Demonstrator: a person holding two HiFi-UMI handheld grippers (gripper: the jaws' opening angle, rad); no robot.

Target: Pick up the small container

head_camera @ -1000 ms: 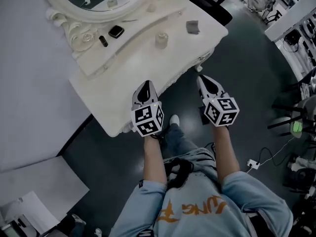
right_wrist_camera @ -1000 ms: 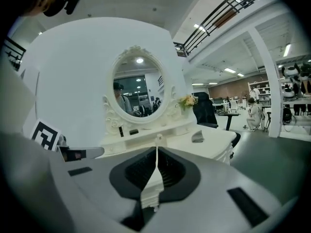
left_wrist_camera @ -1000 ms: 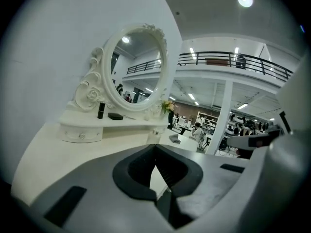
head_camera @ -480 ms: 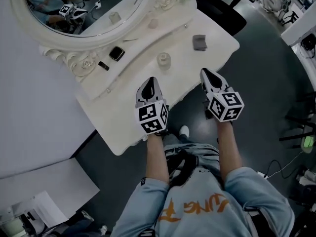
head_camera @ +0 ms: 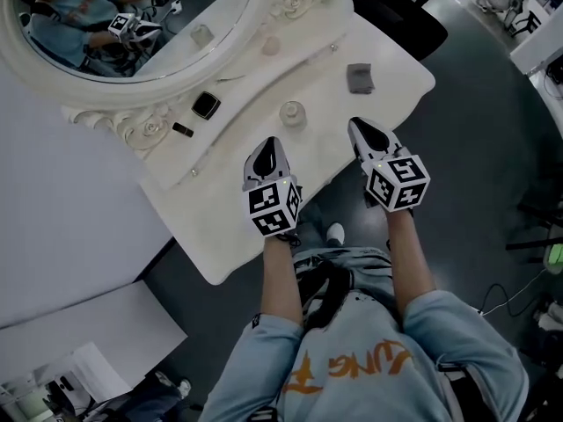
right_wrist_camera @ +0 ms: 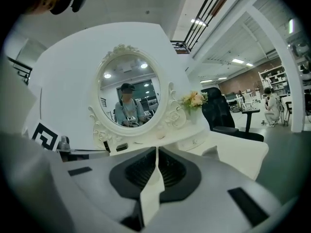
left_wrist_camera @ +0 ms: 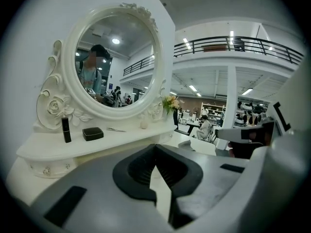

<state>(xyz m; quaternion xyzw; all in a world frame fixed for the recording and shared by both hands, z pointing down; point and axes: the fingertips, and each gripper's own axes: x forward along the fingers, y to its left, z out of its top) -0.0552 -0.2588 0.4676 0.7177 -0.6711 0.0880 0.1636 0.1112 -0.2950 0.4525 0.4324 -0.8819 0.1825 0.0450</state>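
The container (head_camera: 292,112) stands on the table (head_camera: 215,231), just beyond the left gripper (head_camera: 268,146) and left of the right gripper (head_camera: 356,126); both grippers' jaws are pressed together, empty

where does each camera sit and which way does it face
Head view: on the person's head, looking down at the white carved dressing table; both forearms, left gripper and right gripper show.
Left gripper view: rides the left gripper, looking along its shut jaws at the oval white-framed mirror.
Right gripper view: rides the right gripper, facing that mirror past its shut jaws.
Shared: both gripper views show the person reflected in it.
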